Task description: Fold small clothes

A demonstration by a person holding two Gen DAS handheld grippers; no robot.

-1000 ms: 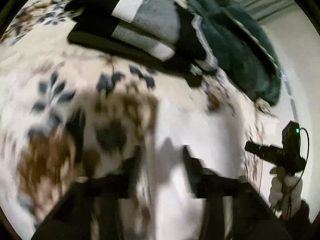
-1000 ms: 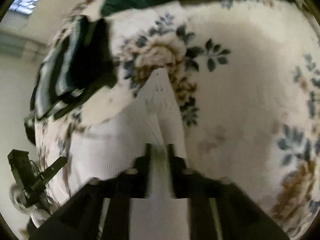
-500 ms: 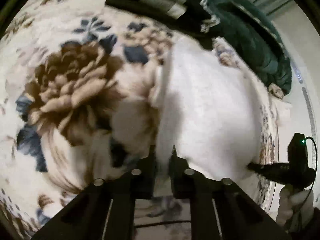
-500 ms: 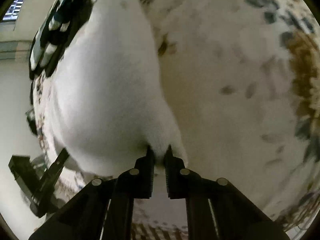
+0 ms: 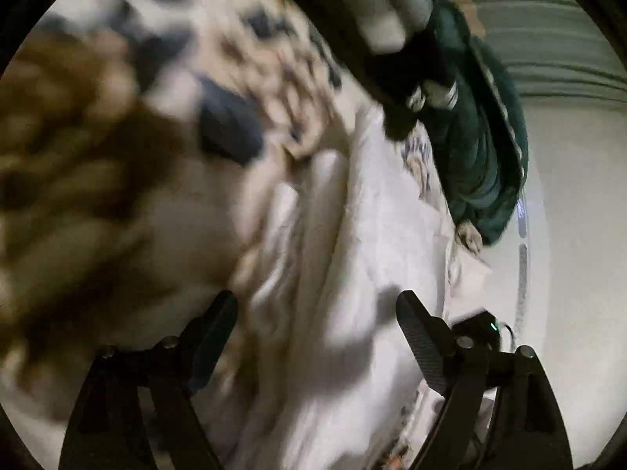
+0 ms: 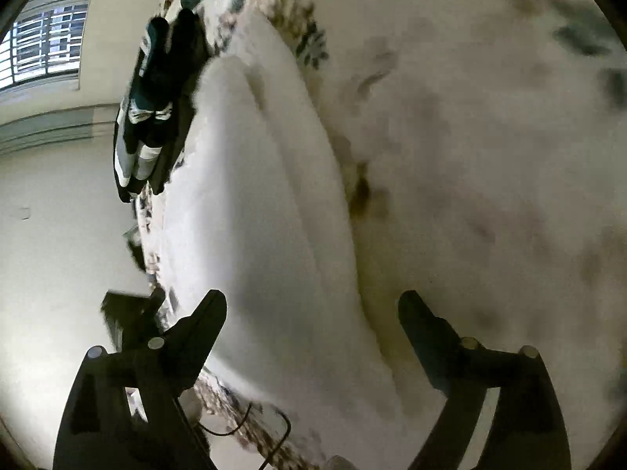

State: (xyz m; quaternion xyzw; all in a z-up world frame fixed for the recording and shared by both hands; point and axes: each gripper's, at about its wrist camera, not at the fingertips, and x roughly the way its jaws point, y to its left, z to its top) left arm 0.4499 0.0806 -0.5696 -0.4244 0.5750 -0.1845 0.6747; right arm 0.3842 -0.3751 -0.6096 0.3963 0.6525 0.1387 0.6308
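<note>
A white garment (image 5: 352,258) lies folded over on the flowered bedspread (image 5: 117,180), rumpled in the left wrist view and smooth in the right wrist view (image 6: 266,203). My left gripper (image 5: 317,309) hovers low over its near edge, jaws opening wide, pads off the cloth. My right gripper (image 6: 313,313) stands over the garment's other near edge, jaws also opening, with cloth below the gap but not pinched. Each view catches the other gripper at its edge: the right one (image 5: 486,325) and the left one (image 6: 133,313).
A stack of folded dark and striped clothes (image 5: 376,11) lies beyond the white garment, seen also in the right wrist view (image 6: 153,98). A dark green garment (image 5: 482,149) lies heaped at the bed's edge. A pale wall (image 6: 58,215) and a barred window (image 6: 43,47) stand beyond.
Both grippers came down onto the bed with the white garment pinched, then let it go. Their jaws, shut half a second ago, now stand wide apart.
</note>
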